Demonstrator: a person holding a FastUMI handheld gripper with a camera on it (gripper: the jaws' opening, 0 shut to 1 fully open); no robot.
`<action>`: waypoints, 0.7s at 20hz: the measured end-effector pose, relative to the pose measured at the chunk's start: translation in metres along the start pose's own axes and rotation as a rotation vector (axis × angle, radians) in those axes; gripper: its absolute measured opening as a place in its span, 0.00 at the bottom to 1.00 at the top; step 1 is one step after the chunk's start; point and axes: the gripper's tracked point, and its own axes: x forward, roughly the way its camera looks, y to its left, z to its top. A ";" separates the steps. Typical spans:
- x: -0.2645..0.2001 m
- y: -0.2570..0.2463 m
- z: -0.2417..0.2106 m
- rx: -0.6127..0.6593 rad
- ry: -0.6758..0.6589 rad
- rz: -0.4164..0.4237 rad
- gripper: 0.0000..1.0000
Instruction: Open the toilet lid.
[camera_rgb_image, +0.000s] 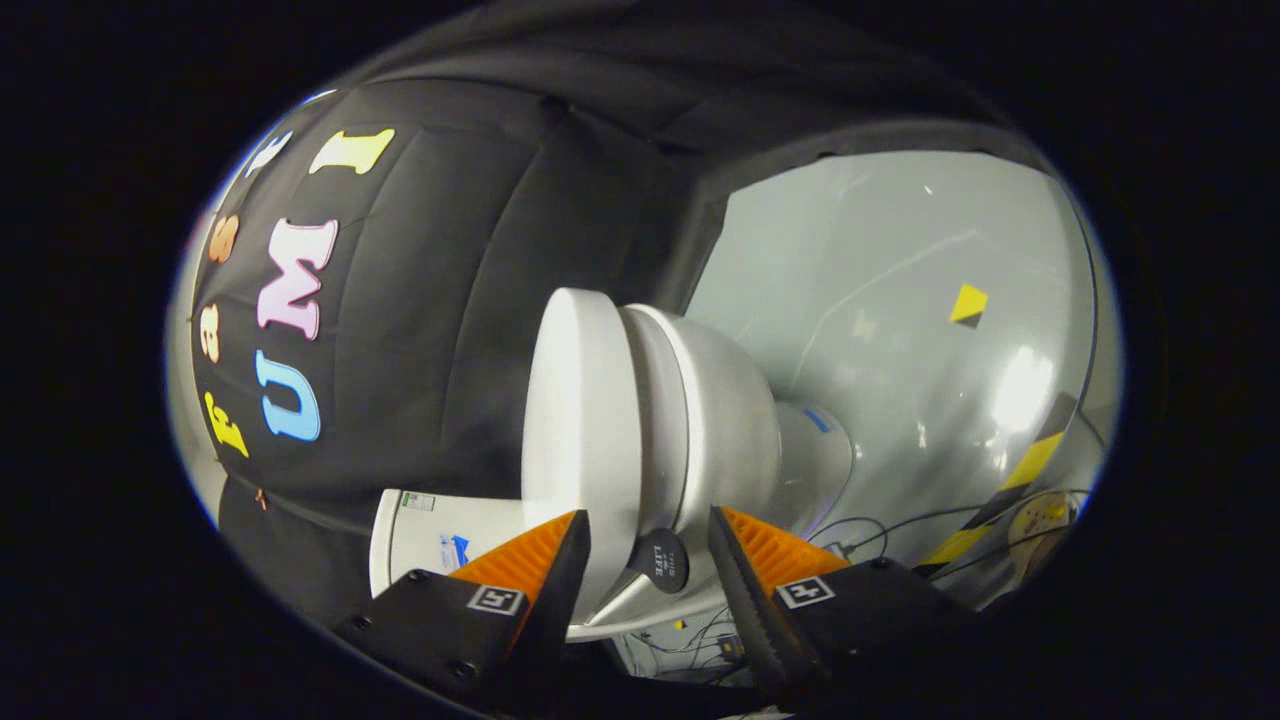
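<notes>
The gripper (648, 560) is rolled onto its side, so the toilet (700, 430) appears tipped over, its base (815, 445) running out toward 3 o'clock onto the pale floor (880, 300). That roll probably lines the 2 fingers up with the edge of the toilet lid (580, 420), so that 1 finger can slip under it and 1 stay over it.

The fingers stand apart, clenched on nothing. The near rim of the toilet sits in the gap between them, and the lid lies closed against the seat (660, 420) just ahead of the finger at 7 o'clock. Whether that finger touches the lid I cannot tell.

A dark round tag (660, 565) hangs at the rim between the fingers; it may be a pull tab for lifting, but that is a guess.

Count: 1 toilet, 1 lid, 1 tag, 1 tank (440, 545) beyond the lid at 8 o'clock, and several loose cables (900, 525) on the floor near 4 o'clock.

The lid is not yet raised; the lift remains to be done.
</notes>
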 end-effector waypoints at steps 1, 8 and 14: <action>0.002 -0.001 -0.004 0.009 0.010 0.001 0.75; 0.017 -0.005 -0.021 0.090 0.035 0.033 0.48; 0.022 0.003 -0.020 0.119 0.017 0.063 0.04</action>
